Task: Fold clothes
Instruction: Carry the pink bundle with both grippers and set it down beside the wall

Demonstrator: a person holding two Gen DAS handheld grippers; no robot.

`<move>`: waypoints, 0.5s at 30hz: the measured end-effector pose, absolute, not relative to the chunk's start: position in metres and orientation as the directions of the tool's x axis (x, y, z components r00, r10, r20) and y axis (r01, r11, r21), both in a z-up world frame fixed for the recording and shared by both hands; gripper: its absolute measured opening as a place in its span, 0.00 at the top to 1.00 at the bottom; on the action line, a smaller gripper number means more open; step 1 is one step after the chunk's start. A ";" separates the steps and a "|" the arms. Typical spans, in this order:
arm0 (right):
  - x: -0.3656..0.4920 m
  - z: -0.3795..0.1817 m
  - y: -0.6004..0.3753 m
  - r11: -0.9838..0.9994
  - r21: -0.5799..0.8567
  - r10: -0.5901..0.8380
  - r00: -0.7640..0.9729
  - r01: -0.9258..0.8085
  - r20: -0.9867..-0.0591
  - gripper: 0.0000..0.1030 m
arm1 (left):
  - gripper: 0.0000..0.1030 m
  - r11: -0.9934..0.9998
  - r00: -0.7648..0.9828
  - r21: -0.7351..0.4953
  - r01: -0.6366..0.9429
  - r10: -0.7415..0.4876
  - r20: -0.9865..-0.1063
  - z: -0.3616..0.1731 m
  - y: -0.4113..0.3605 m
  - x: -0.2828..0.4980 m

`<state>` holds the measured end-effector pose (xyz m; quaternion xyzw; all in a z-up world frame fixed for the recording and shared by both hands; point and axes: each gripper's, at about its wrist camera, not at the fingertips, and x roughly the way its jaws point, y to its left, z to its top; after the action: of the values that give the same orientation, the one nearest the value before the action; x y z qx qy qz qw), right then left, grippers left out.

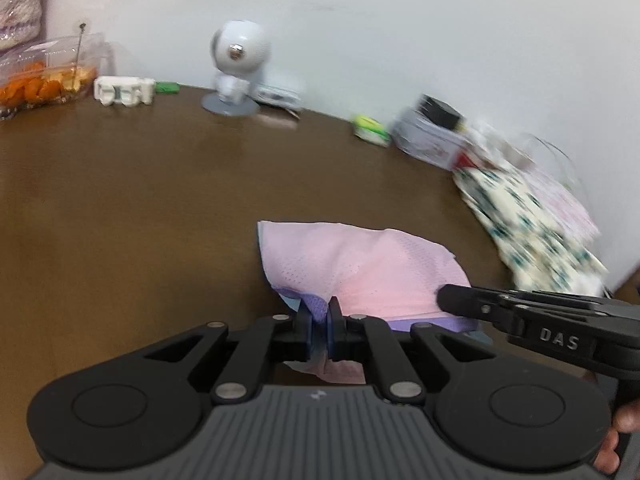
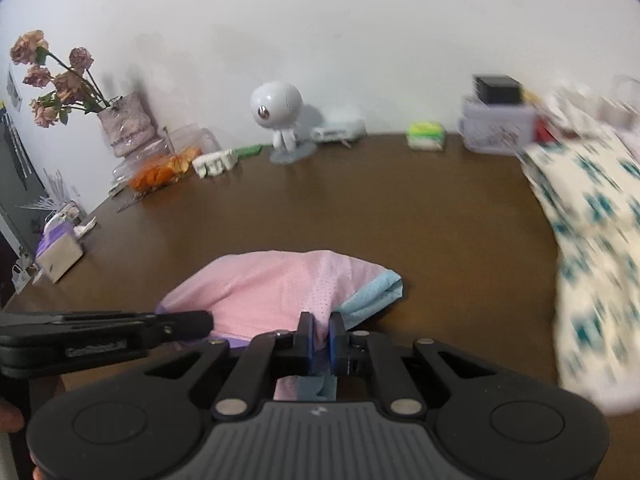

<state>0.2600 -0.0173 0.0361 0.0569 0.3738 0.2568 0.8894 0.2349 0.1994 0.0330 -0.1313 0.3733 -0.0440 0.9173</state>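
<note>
A pink mesh garment (image 1: 360, 264) with purple and light-blue trim lies partly folded on the brown table (image 1: 120, 200). My left gripper (image 1: 323, 312) is shut on its purple near edge. In the right wrist view the same pink garment (image 2: 272, 284) shows a light-blue panel at its right end, and my right gripper (image 2: 320, 330) is shut on its near edge. Each gripper appears in the other's view: the right gripper (image 1: 444, 298) enters from the right, touching the garment, and the left gripper (image 2: 208, 322) enters from the left.
A cream cloth with teal print (image 2: 592, 240) is heaped at the table's right side. Along the back wall stand a white round camera (image 2: 280, 112), a grey tin (image 2: 496, 128), a green box (image 2: 426, 136), a clear box of orange food (image 1: 44, 76) and dried flowers (image 2: 52, 80).
</note>
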 end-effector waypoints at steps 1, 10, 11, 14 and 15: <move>0.272 0.037 -0.008 0.860 0.289 0.501 0.590 -0.420 -0.633 0.94 | 0.94 0.963 0.721 -0.266 -0.034 -0.160 -0.674 0.034 0.206 0.248; 0.376 0.023 0.060 0.851 0.276 0.512 0.585 -0.447 -0.629 0.94 | 0.94 0.970 0.737 -0.215 -0.115 -0.061 -0.673 0.033 0.272 0.357; 0.385 0.019 0.064 0.848 0.288 0.518 0.576 -0.445 -0.633 0.94 | 0.94 0.974 0.738 -0.196 -0.114 -0.048 -0.673 0.031 0.275 0.363; 0.397 0.009 0.063 0.835 0.311 0.538 0.555 -0.454 -0.634 0.85 | 0.79 0.977 0.757 -0.179 -0.117 -0.029 -0.653 0.032 0.282 0.360; 0.394 0.010 0.058 0.839 0.290 0.527 0.560 -0.460 -0.639 0.82 | 0.71 0.978 0.762 -0.174 -0.112 -0.028 -0.647 0.032 0.283 0.354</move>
<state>0.3935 0.0583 0.0097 0.0451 0.3763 0.2797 0.8821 0.3540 0.2833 0.0323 -0.1017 0.3444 0.0225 0.9330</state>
